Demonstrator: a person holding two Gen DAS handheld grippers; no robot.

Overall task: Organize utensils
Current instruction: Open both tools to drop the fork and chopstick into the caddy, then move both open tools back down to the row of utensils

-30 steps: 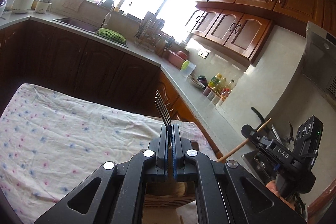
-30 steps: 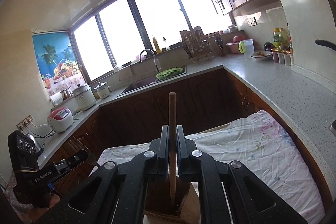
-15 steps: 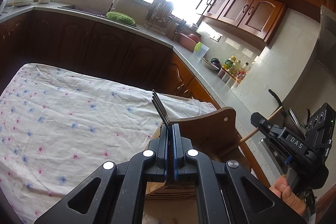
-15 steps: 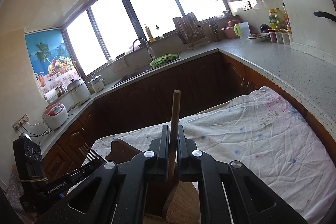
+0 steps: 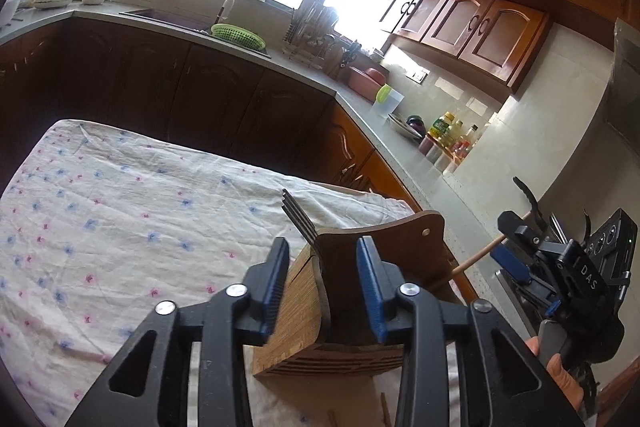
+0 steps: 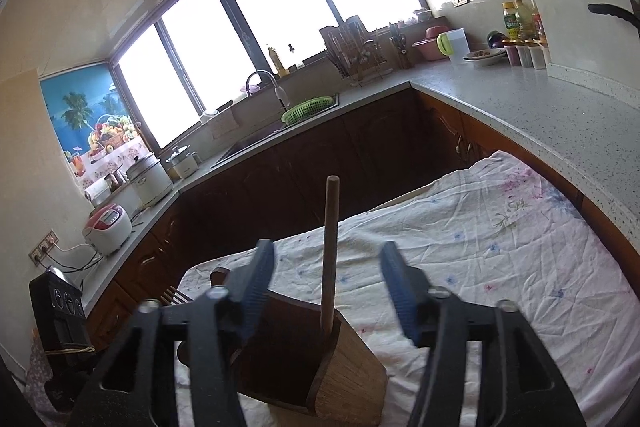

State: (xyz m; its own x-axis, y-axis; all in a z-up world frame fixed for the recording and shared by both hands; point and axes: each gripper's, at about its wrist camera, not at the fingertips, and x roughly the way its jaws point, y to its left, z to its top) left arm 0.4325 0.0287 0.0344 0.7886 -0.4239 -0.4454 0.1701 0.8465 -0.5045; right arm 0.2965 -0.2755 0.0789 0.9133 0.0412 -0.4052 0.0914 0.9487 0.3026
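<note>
Over the wooden holder [image 5: 352,303], we have just spread both grippers' jaws, leaving fork [image 5: 298,217] and wooden stick [image 6: 330,255] stowed.

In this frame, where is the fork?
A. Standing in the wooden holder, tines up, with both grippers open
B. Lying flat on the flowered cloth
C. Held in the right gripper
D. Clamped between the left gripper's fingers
A: the fork stands tines up in the wooden holder, free of the open left gripper; the right gripper is open too, around a wooden stick in the same holder.
</note>
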